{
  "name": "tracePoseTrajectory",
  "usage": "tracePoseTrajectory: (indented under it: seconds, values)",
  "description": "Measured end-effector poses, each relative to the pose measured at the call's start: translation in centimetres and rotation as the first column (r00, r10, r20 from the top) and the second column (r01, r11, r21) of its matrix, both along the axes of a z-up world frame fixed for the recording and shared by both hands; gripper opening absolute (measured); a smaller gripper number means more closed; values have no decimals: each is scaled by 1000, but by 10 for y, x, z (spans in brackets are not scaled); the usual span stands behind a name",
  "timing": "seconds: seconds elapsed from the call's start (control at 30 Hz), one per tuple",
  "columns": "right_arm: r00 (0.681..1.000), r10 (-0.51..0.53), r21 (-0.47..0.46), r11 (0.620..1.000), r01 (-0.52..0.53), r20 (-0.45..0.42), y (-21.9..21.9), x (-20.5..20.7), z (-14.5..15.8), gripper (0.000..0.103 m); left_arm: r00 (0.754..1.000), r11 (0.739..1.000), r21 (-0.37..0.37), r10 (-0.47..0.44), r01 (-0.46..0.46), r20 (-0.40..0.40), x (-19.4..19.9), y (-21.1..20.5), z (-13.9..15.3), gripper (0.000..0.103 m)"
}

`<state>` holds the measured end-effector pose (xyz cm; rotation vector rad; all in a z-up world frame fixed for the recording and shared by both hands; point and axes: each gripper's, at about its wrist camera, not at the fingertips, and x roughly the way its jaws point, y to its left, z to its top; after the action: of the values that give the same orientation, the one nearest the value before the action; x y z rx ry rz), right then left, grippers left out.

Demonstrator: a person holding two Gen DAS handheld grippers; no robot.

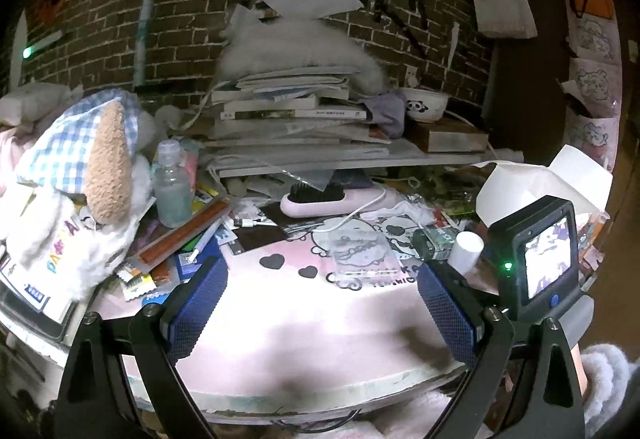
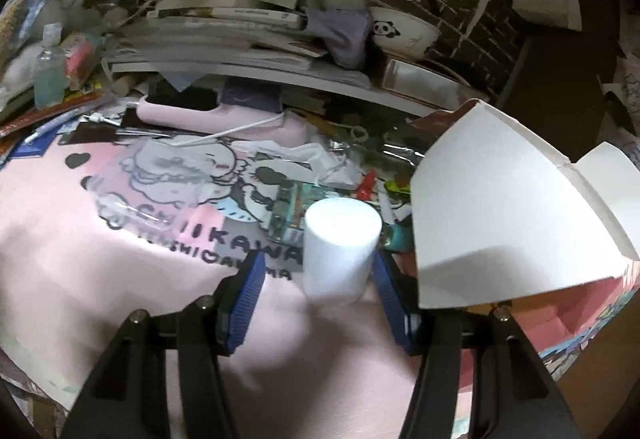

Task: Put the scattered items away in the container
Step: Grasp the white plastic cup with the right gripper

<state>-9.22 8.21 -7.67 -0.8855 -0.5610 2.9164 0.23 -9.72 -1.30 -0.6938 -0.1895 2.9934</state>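
The right tool (image 2: 318,275) has its jaws around the white cylinder (image 2: 340,243), the right pad touching, the left apart. It stands on the pink counter (image 2: 100,279) just left of the white box (image 2: 500,207). The left tool (image 1: 320,303) hangs open and empty over the near counter.

My desk (image 1: 304,323) glows washed-out pink under overhead light, my tongs throwing soft shadows on it. The brick wall (image 1: 192,11) stays dim. Edges bulge and darken; my right view is smeared.

One white cylinder (image 2: 340,247), one box (image 2: 500,207), one bottle (image 1: 172,187), one bowl (image 1: 426,104).
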Motion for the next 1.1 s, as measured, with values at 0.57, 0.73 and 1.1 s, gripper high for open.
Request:
tracePoseTrajectory:
  seconds: [0.57, 0.73, 1.1]
  values:
    - [997, -70, 2, 998, 70, 43, 14, -31, -7, 41, 999, 999, 6, -47, 47, 2, -7, 12, -1, 95]
    - [998, -60, 13, 998, 59, 18, 11, -22, -7, 39, 999, 999, 5, -48, 48, 12, -7, 13, -3, 95]
    - [987, 141, -128, 981, -149, -74, 8, 28, 22, 38, 997, 1000, 9, -27, 26, 65, -4, 6, -14, 95]
